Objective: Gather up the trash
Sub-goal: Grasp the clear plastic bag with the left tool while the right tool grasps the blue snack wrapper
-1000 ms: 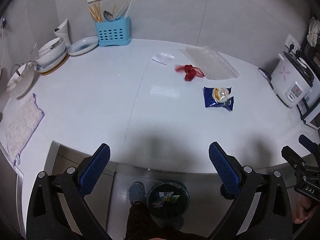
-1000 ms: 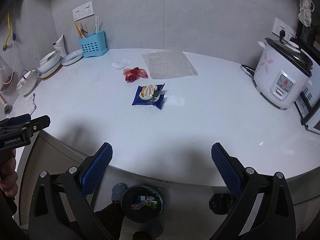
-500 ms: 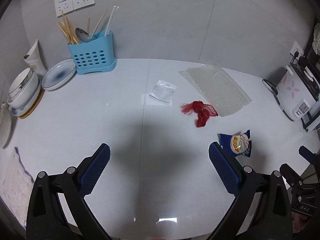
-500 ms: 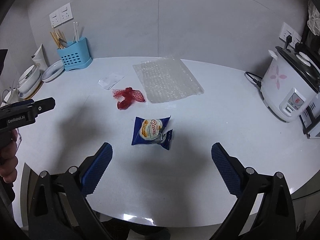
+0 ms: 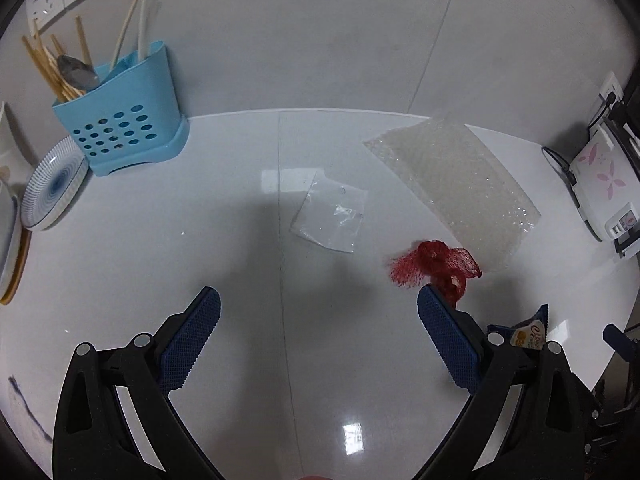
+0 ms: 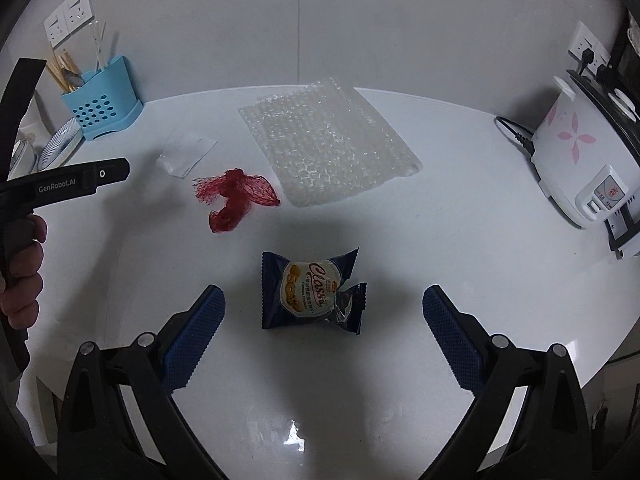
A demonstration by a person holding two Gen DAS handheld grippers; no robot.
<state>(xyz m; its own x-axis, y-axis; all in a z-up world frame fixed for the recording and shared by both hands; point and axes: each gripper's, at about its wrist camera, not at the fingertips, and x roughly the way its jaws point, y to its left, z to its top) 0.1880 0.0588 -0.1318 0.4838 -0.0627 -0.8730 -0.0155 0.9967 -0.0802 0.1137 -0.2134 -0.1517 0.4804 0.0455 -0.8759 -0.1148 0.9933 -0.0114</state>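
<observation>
Trash lies on the white counter. A small clear plastic bag lies ahead of my open, empty left gripper. A red mesh net sits beside the left gripper's right finger, and a bubble-wrap sheet lies behind it. A dark blue snack wrapper lies between the fingers of my open, empty right gripper. The right wrist view also shows the red net, the bubble wrap and the clear bag.
A blue utensil holder and a striped plate stand at the back left. A white rice cooker with its cord stands at the right. The left gripper's body shows at the left of the right wrist view.
Both grippers have moved forward over the counter and closer to the trash. The bin below the counter edge has dropped out of view. Both stay open.
</observation>
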